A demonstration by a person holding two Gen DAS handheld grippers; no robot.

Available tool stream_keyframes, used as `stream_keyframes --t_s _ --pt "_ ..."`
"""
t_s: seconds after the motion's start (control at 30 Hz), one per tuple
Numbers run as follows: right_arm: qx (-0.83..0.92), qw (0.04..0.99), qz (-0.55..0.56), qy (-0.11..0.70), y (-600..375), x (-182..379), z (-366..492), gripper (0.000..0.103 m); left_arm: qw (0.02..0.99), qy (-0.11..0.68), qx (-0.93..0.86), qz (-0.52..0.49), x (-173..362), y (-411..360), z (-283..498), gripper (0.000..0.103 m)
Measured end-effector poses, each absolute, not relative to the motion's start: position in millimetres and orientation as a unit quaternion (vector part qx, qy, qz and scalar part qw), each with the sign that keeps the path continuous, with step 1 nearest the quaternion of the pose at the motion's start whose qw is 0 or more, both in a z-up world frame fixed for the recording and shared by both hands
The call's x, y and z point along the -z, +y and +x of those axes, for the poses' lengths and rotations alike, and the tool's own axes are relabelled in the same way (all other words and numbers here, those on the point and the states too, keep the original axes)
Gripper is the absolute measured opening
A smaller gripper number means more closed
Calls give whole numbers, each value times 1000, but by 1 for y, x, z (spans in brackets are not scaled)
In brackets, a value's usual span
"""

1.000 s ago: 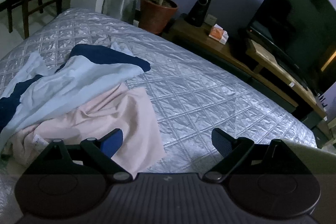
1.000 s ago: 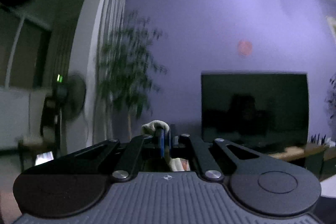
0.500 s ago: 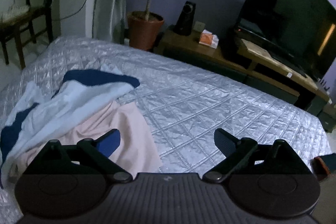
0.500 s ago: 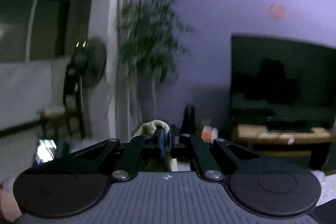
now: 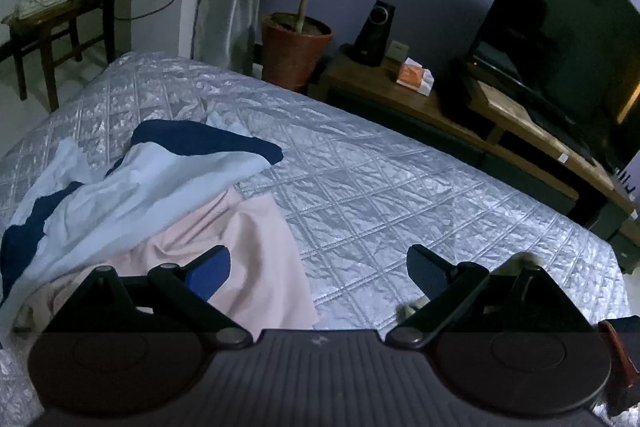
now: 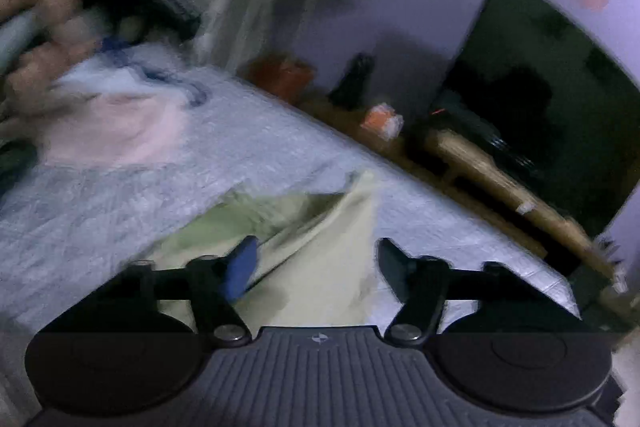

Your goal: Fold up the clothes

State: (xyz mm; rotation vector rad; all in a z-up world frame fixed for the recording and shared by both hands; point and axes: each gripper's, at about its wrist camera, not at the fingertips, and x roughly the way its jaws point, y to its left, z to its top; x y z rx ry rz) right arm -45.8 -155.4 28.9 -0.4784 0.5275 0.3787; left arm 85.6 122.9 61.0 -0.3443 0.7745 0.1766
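Right gripper (image 6: pixel 314 267): fingers spreading, pale green cloth (image 6: pixel 320 247) lying loose between them on the bed (image 6: pixel 100 207) (view blurred). Left gripper (image 5: pixel 318 273): fingers wide, nothing held; pink cloth (image 5: pixel 248 239) under the left finger, light blue and navy clothes (image 5: pixel 140 179) beyond it.

A bed (image 5: pixel 400 195) covered by a silver quilted spread is seen, with a pink garment (image 5: pixel 256 259) lying on it, a light-blue-and-navy garment (image 5: pixel 152 179) heaped just behind it, and a pale green garment (image 6: pixel 320 259) well apart from it.
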Motion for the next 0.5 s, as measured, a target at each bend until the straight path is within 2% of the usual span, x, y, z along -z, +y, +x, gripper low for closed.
stream_keyframes --t_s 0.07,0.13,0.2,0.47,0.5 --pt "-217 902 -254 274 -136 -17 -67 62 908 379 -84 -161 -59 118 85 94" --pt "-239 895 -167 336 -127 -5 -54 46 906 382 -81 -162 -57 116 84 94" --pt "-237 889 -99 379 -121 6 -40 40 905 385 -78 -164 -55 114 85 94" --pt "-183 885 35 427 -128 35 5 41 904 389 -68 -165 -53 109 89 94" --pt "-181 886 40 424 -134 34 5 29 904 389 -68 -164 -53 108 89 94"
